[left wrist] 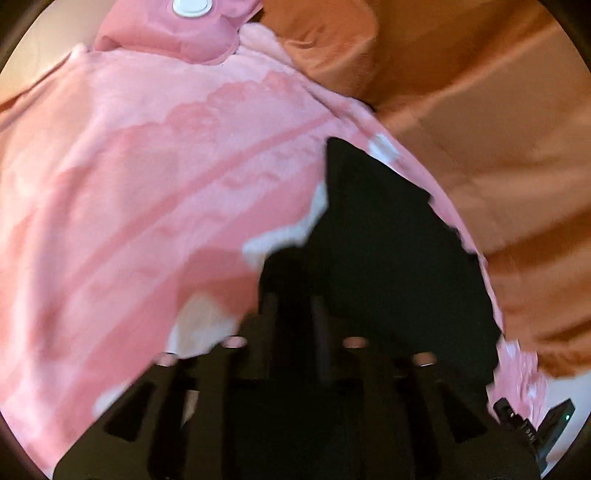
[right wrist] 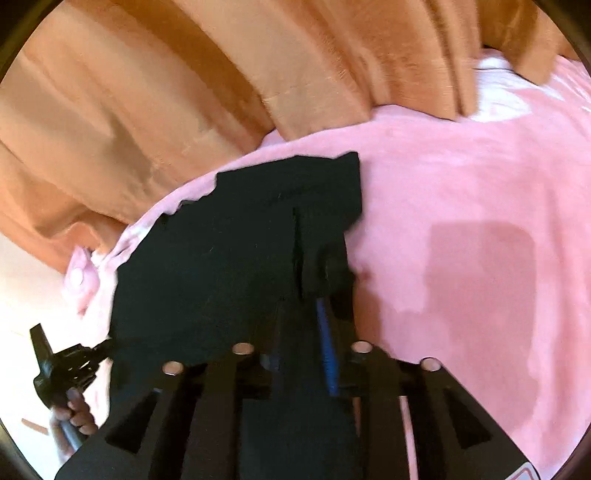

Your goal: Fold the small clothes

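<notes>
A small black garment (left wrist: 388, 236) (right wrist: 236, 258) hangs lifted over a pink blanket (left wrist: 147, 166) (right wrist: 461, 229). My left gripper (left wrist: 295, 295) is shut on one edge of the garment, which covers its fingers. My right gripper (right wrist: 306, 280) is shut on another edge, the cloth draped over its fingers. In the right wrist view the left gripper (right wrist: 70, 365) shows at the lower left, gripped by a hand, its tip at the garment's corner. The right gripper (left wrist: 532, 424) shows at the lower right of the left wrist view.
Orange curtains (left wrist: 480, 110) (right wrist: 147, 92) hang behind the blanket's far edge. A pink pad with a white round cap (left wrist: 192, 7) lies at the blanket's far end. A darker pink square patch (right wrist: 480, 269) marks the blanket to the right.
</notes>
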The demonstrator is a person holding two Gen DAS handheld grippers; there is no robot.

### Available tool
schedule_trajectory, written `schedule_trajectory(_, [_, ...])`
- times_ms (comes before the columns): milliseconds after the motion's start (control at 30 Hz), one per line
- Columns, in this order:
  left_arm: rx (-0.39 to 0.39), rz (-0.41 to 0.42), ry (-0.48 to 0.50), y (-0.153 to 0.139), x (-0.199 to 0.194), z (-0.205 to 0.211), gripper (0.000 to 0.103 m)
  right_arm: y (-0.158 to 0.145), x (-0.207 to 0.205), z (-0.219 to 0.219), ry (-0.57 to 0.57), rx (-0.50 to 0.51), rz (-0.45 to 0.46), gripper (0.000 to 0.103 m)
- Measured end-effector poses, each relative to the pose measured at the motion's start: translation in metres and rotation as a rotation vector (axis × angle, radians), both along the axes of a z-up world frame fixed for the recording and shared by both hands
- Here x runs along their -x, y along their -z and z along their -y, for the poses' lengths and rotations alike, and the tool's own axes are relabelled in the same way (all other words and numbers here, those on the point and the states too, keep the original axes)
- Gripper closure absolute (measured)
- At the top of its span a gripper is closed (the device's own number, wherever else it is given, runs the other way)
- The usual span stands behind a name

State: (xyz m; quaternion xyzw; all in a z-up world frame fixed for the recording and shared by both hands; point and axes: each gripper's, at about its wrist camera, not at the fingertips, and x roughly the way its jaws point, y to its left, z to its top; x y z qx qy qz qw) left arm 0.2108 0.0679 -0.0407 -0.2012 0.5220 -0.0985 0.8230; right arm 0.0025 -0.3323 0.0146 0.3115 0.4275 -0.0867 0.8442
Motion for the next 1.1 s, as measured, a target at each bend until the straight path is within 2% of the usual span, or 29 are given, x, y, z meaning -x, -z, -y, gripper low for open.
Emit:
schedule_trajectory(33, [-0.02,0.001,0.014,-0.007,0.013,-0.004,0.046,-0.008,0.02,-0.006,0.01,0.008,0.021,0.065])
schedule_trajectory(67, [-0.049,0.027,0.037,-0.016,0.035,-0.011,0.035,-0.012,0.051,-0.013,0.036,0.011,0.026,0.047])
schedule_trajectory(133, [-0.104,0.056,0.076,-0.019,0.069,-0.022,0.025,-0.006,0.098,-0.026,0.048,-0.003,-0.001,0.043])
schedule_trajectory(200, [-0.124,0.036,0.095,-0.009,0.11,-0.041,0.024,0.011,0.146,-0.044,0.029,-0.032,-0.048,0.043])
schedule_trajectory(300, [-0.07,-0.051,0.068,0.017,0.156,-0.073,0.024,0.038,0.193,-0.071,-0.004,-0.06,-0.123,0.043])
schedule_trajectory(333, [-0.045,-0.065,0.056,0.024,0.168,-0.082,0.025,0.043,0.203,-0.077,-0.013,-0.075,-0.133,0.043])
schedule_trajectory(367, [-0.027,-0.043,0.051,0.024,0.179,-0.088,0.025,0.044,0.213,-0.085,-0.019,-0.066,-0.101,0.043])
schedule_trajectory(433, [-0.016,-0.042,0.048,0.025,0.193,-0.093,0.024,0.042,0.217,-0.096,-0.057,-0.04,-0.097,0.043])
schedule_trajectory(500, [-0.023,-0.037,0.056,0.025,0.197,-0.09,0.025,0.043,0.211,-0.105,-0.1,-0.017,-0.09,0.051])
schedule_trajectory(533, [-0.043,-0.035,0.074,0.025,0.195,-0.085,0.029,0.042,0.207,-0.107,-0.113,0.011,-0.092,0.064])
schedule_trajectory(567, [-0.073,-0.023,0.084,0.024,0.194,-0.081,0.046,0.043,0.203,-0.108,-0.121,0.024,-0.102,0.096])
schedule_trajectory(600, [-0.084,-0.015,0.093,0.024,0.193,-0.08,0.062,0.045,0.2,-0.106,-0.123,0.007,-0.112,0.096])
schedule_trajectory(633, [-0.066,-0.029,0.106,0.025,0.19,-0.079,0.092,0.045,0.201,-0.103,-0.11,-0.022,-0.099,0.097])
schedule_trajectory(667, [-0.032,-0.053,0.104,0.027,0.188,-0.079,0.098,0.041,0.204,-0.1,-0.094,-0.032,-0.082,0.097])
schedule_trajectory(700, [0.008,-0.06,0.095,0.025,0.19,-0.084,0.099,0.033,0.209,-0.098,-0.083,-0.017,-0.063,0.097])
schedule_trajectory(767, [0.016,-0.023,0.108,0.01,0.202,-0.089,0.099,0.007,0.227,-0.09,-0.061,0.007,-0.009,0.098])
schedule_trajectory(867, [0.029,0.016,0.189,-0.019,0.243,-0.095,0.101,-0.023,0.261,-0.081,-0.051,0.055,0.018,0.099])
schedule_trajectory(933, [0.037,0.012,0.242,-0.029,0.273,-0.097,0.101,-0.037,0.292,-0.081,-0.053,0.091,-0.005,0.099])
schedule_trajectory(1000, [0.001,0.017,0.291,-0.037,0.313,-0.098,0.101,-0.044,0.32,-0.085,-0.066,0.115,-0.041,0.099])
schedule_trajectory(1100, [0.003,-0.031,0.335,-0.036,0.367,-0.103,0.101,-0.047,0.371,-0.101,-0.109,0.116,-0.132,0.099])
